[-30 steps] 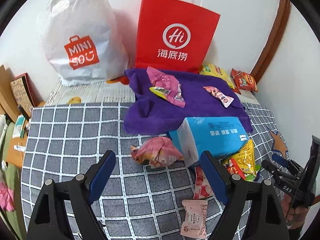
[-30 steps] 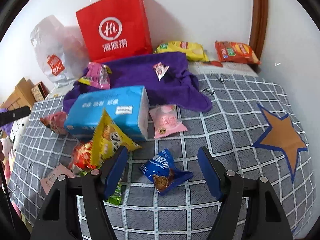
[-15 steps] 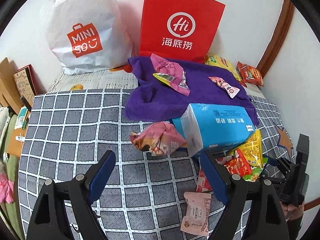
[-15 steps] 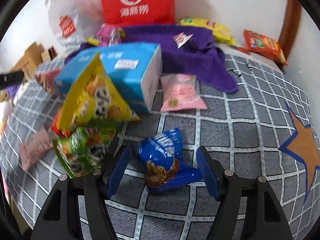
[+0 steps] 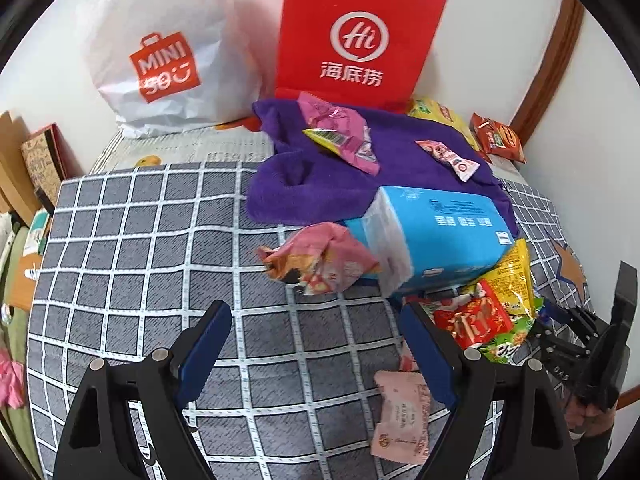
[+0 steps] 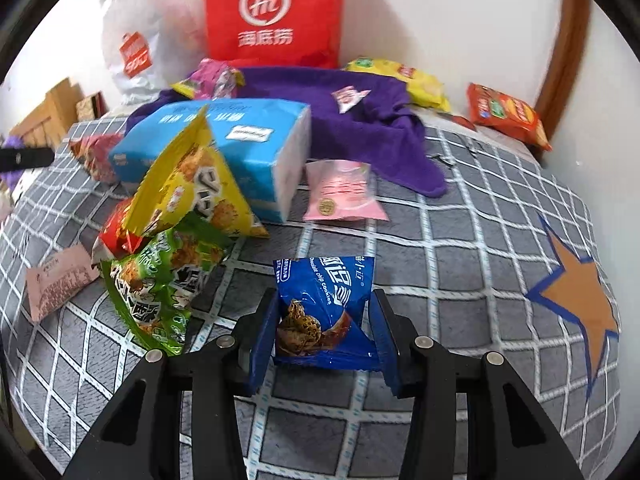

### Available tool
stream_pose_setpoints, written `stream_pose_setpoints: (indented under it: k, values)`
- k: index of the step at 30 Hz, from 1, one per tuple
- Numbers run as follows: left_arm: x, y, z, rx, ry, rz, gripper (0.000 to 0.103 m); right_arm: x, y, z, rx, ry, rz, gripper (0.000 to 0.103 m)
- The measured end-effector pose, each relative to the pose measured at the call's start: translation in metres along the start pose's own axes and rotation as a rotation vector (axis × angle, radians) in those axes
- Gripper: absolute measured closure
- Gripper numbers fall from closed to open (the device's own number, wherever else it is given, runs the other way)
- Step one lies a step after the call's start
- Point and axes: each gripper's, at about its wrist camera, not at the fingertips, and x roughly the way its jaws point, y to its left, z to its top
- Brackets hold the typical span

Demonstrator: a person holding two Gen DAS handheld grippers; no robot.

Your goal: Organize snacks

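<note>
Your right gripper (image 6: 324, 332) has just been closing its fingers (image 6: 262, 344), and the blue cookie packet (image 6: 324, 304) sits between them; both blue pads lie against the packet's sides, so it is clamped. The packet rests on the grey checked cloth (image 6: 460, 272) covering the tabletop, near the front edge of the view, with an orange star patch (image 6: 576, 300) well off to its right.

Just left of the packet lies a heap of snacks: a green bag (image 6: 160, 280) in front, a yellow bag (image 6: 192, 188) leaning over it, and a red packet (image 6: 116, 232) tucked behind. A pale pink sachet (image 6: 56, 276) lies further left. The blue tissue pack (image 6: 224, 148) stands behind the heap, with a pink packet (image 6: 340, 192) beside its right end. Behind that spreads a purple towel (image 6: 360, 120), carrying a small wrapped sweet (image 6: 350, 98), and a red paper bag (image 6: 272, 12) stands against the wall.

Your left gripper (image 5: 316, 344) has its fingers (image 5: 204, 344) wide apart over bare checked cloth, holding nothing. A crumpled pink wrapper (image 5: 320, 256) lies ahead of it, touching the tissue pack, and a white shopping bag (image 5: 164, 48) stands at the back left.
</note>
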Motion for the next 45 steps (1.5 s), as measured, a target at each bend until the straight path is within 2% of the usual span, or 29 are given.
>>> stream_pose_setpoints:
  k: [8, 19, 30, 33, 34, 38, 45]
  values:
    - [0.01, 0.021, 0.002, -0.048, 0.009, -0.022, 0.017, -0.01, -0.017, 0.004, 0.11, -0.033, -0.044, 0.058]
    - [0.037, 0.007, 0.026, -0.029, 0.017, -0.109, 0.017, -0.008, -0.021, 0.01, 0.12, -0.027, -0.06, 0.058]
    - [0.084, 0.001, 0.035, -0.017, 0.119, -0.089, 0.017, 0.01, -0.024, 0.01, 0.135, 0.024, -0.069, 0.058]
    - [0.088, 0.001, 0.033, -0.016, 0.118, -0.079, 0.021, 0.012, -0.022, 0.012, 0.131, 0.024, -0.071, 0.058]
    - [0.088, 0.002, 0.033, -0.015, 0.116, -0.073, 0.026, 0.012, -0.021, 0.013, 0.13, 0.022, -0.072, 0.058]
    - [0.081, 0.008, 0.033, -0.033, 0.104, -0.095, 0.037, 0.01, -0.02, 0.015, 0.132, 0.019, -0.07, 0.058]
    - [0.063, 0.011, 0.027, -0.041, 0.087, -0.094, 0.042, -0.003, -0.014, 0.016, 0.13, -0.008, -0.063, 0.058]
